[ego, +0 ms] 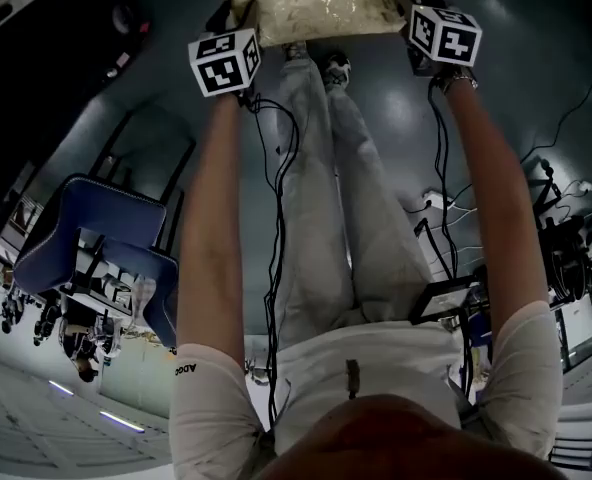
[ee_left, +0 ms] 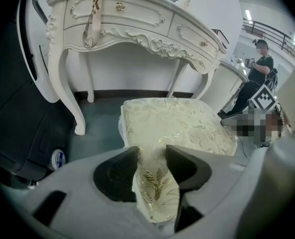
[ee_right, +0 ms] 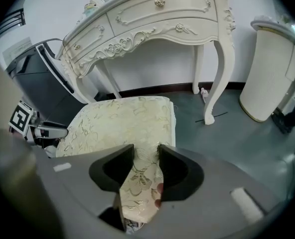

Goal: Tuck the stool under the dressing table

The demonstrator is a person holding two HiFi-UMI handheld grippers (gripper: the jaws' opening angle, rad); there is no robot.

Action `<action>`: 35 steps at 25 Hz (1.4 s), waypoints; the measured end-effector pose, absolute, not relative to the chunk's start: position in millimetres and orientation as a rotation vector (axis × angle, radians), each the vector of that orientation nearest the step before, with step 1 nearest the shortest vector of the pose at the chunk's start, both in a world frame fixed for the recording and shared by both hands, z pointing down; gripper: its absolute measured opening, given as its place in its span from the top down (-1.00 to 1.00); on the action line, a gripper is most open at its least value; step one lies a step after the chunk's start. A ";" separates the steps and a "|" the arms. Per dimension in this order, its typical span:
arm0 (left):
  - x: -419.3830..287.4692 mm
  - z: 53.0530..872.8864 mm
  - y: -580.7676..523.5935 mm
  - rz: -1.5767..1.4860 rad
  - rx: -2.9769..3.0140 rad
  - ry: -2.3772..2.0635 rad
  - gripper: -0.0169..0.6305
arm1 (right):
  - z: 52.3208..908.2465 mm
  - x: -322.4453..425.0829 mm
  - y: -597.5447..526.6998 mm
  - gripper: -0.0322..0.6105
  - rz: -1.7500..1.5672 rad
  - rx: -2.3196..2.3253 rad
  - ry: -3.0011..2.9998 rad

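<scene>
The stool (ee_left: 177, 123) has a cream cushion with a gold leaf pattern and stands on the grey floor in front of the white carved dressing table (ee_left: 137, 24). My left gripper (ee_left: 151, 156) is shut on the cushion's near left edge, with fabric pinched between the pads. My right gripper (ee_right: 146, 153) is shut on the near right edge of the stool (ee_right: 122, 123), facing the dressing table (ee_right: 157, 19). In the head view the stool (ego: 311, 3) is at the top, between the left gripper (ego: 241, 16) and the right gripper (ego: 404, 0). The stool's legs are hidden.
The table's curved legs (ee_right: 215, 83) frame the gap under it. A white cabinet (ee_right: 269, 73) stands to the right and dark equipment (ee_left: 18, 123) to the left. A blue chair (ego: 106, 238) is behind me on the left, and cables (ego: 446, 208) lie on the floor. A person (ee_left: 257, 68) stands far right.
</scene>
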State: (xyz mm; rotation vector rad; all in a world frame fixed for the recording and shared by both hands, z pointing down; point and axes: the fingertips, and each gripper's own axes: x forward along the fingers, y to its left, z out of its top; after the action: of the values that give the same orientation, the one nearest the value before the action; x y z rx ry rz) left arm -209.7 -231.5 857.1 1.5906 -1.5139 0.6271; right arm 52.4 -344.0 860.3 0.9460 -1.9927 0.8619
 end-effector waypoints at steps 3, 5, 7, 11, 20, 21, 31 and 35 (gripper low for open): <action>-214.3 862.9 -256.4 0.624 1.614 -1.490 0.36 | 865.3 49.7 -365.6 0.37 0.871 0.970 -1.977; -222.8 866.8 -276.2 0.623 1.617 -1.474 0.36 | 869.3 42.3 -381.9 0.37 0.879 0.988 -1.972; -231.7 869.0 -294.6 0.636 1.622 -1.459 0.36 | 870.9 34.4 -397.4 0.36 0.889 1.001 -1.957; -251.6 873.3 -336.4 0.642 1.648 -1.448 0.36 | 874.5 16.3 -434.8 0.36 0.893 1.016 -1.908; -282.8 875.0 -422.4 0.611 1.667 -1.447 0.36 | 875.6 -11.4 -511.1 0.37 0.886 1.078 -1.831; -283.4 875.2 -426.5 0.600 1.670 -1.449 0.36 | 875.7 -12.2 -515.6 0.37 0.883 1.075 -1.829; -283.8 874.1 -457.4 0.513 1.689 -1.518 0.36 | 877.3 -17.4 -558.5 0.37 0.853 1.057 -1.870; -289.8 874.4 -484.8 0.479 1.673 -1.569 0.36 | 875.6 -24.8 -592.9 0.37 0.803 1.105 -1.904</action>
State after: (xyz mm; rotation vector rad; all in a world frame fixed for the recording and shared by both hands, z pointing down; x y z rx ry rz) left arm -289.8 -484.8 874.4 1.6731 -1.5693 0.4794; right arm -24.8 -592.9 875.6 1.1049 -1.9043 0.8035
